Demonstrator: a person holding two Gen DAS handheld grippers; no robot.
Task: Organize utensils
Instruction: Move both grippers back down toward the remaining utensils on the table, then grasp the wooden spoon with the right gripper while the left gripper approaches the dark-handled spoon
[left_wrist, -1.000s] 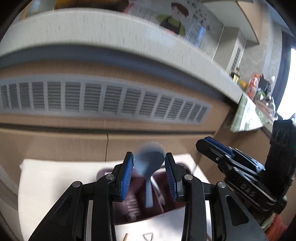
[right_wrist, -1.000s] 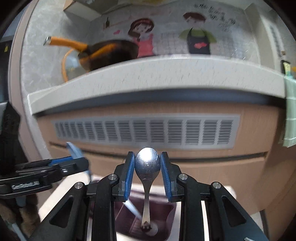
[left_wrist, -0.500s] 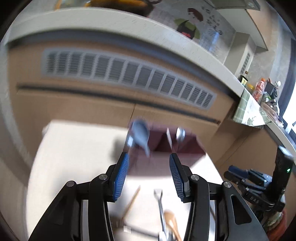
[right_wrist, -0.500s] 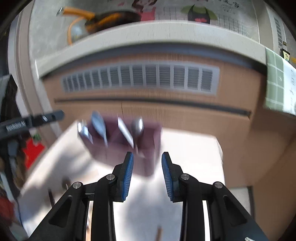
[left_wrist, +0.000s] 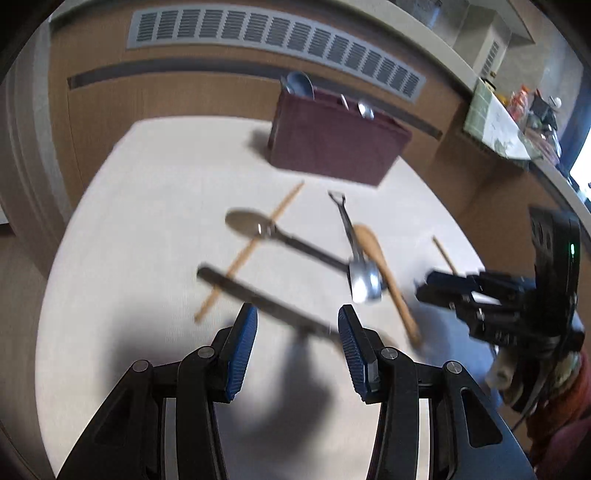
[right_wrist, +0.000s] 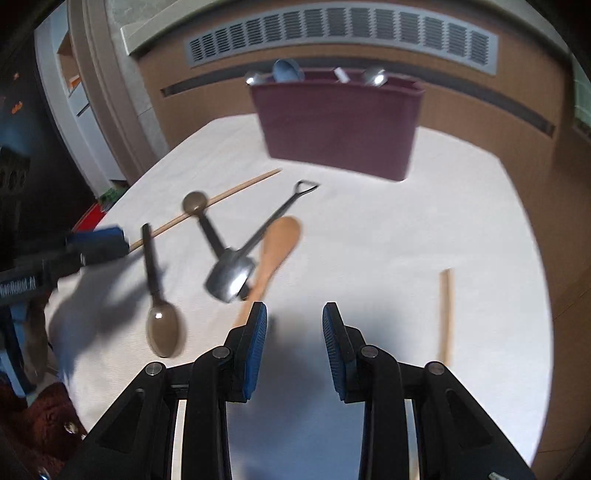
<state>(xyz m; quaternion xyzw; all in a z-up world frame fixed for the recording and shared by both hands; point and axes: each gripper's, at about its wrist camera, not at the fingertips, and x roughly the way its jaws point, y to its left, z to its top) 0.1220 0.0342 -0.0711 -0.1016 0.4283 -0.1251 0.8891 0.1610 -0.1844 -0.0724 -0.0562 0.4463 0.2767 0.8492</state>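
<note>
Both spoons carried a second ago now stand in the maroon holder at upper centre. The left tool and right tool gape empty, lowered over the loose utensils mid-frame on the table; next pickup looks due.

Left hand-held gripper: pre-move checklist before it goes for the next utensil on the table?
1. Left hand-held gripper empty, jaws apart: ok; they have just been opening, nothing between the pads.
2. Target in line: ok; the dark spoon lies just ahead of the fingertips, handle pointing away.
3. Target free of overlaps: cannot tell; motion blur hides its near end.
4. Right hand-held gripper clear: ok; empty, open, off to the side near the wooden spoon.
5. Maroon holder upright with room: ok for upright; free slots cannot tell.
6. Pile untangled: not ok; the metal scoop crosses another dark spoon.
</note>
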